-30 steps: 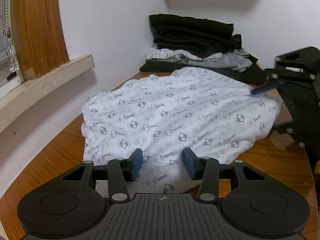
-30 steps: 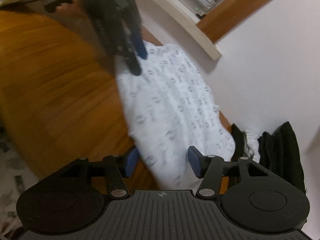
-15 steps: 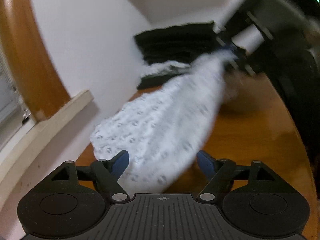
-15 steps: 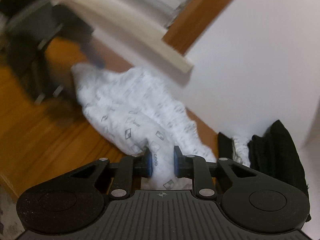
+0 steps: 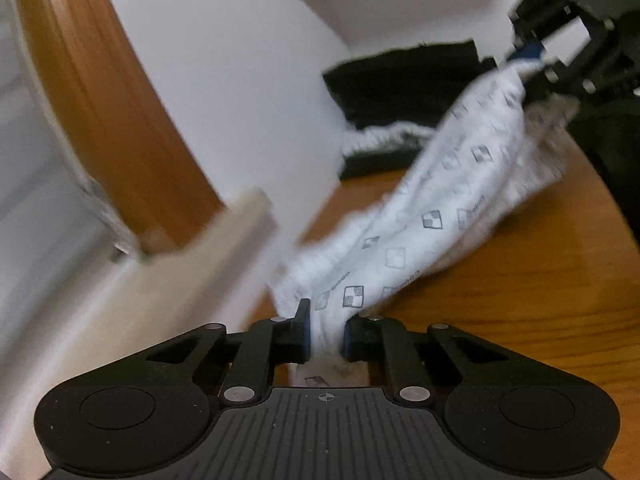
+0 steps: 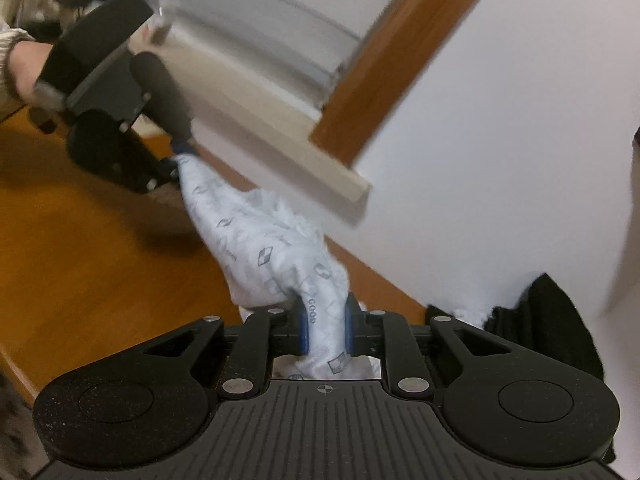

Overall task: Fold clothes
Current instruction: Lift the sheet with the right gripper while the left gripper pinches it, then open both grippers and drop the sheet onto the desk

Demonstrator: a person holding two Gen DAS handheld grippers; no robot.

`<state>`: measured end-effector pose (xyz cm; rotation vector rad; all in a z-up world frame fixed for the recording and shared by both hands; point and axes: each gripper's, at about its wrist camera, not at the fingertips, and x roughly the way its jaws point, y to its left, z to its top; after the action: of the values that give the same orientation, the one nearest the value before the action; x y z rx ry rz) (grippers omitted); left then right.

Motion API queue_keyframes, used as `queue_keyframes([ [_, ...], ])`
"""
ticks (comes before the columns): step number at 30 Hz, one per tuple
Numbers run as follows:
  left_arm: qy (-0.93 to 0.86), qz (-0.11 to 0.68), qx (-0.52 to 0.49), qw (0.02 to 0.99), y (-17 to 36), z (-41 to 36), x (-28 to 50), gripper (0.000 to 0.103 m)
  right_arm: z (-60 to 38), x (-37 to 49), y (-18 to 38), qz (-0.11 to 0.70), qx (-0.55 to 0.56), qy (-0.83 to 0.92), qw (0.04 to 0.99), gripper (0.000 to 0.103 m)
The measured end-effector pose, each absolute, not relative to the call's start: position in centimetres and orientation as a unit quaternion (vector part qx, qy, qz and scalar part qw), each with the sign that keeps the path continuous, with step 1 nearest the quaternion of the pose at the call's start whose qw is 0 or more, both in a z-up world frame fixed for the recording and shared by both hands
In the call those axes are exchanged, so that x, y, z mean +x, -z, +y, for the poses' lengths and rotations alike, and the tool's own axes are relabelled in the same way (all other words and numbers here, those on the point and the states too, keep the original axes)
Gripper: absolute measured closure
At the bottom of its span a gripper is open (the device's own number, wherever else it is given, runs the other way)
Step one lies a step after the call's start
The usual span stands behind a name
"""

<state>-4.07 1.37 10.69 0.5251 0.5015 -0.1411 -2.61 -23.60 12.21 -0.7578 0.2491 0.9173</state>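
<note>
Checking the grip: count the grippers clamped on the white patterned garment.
2: the left gripper pinches one end of the white patterned garment, the right gripper the other.

Both claws, left [image 5: 325, 334] and right [image 6: 327, 330], have clamped the garment [image 5: 436, 216] (earlier flat), lifting it.

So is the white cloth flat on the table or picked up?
Picked up. The cloth is bunched and stretched between the left hand-held gripper and right hand-held gripper, both clamped on its ends.
</note>
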Motion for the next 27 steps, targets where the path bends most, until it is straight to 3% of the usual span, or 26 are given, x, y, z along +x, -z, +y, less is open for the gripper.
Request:
queue_keyframes([
  [6,0.077,0.212,0.288,0.931,-22.8,1.7,-6.4,0.088,-26.1,-4.1,-19.4,0.111,-0.264,-0.495,0.82,0.087],
  [9,0.076,0.242,0.306,0.918,-24.0,0.3,-2.7,0.082,-26.8,-1.9,-21.0,0.134,-0.217,-0.51,0.822,0.087],
  [12,0.029,0.292,0.324,0.9,-20.2,-1.2,3.1,0.045,-26.6,3.4,-18.7,0.187,-0.181,-0.462,0.848,0.077],
  [13,0.027,0.306,0.314,0.898,-18.9,-1.0,4.2,0.047,-26.6,5.0,-17.9,0.204,-0.169,-0.447,0.854,0.069],
  [18,0.054,0.348,0.275,0.894,-13.2,-0.2,6.0,0.046,-26.6,6.6,-12.0,0.239,-0.17,-0.442,0.847,0.063],
  [20,0.054,0.354,0.26,0.897,-11.3,0.8,5.5,0.043,-26.6,7.2,-9.7,0.253,-0.171,-0.44,0.844,0.056],
  [27,0.063,0.361,0.173,0.914,-6.8,5.2,2.6,0.037,-25.5,6.1,-4.9,0.263,-0.137,-0.465,0.834,0.053],
])
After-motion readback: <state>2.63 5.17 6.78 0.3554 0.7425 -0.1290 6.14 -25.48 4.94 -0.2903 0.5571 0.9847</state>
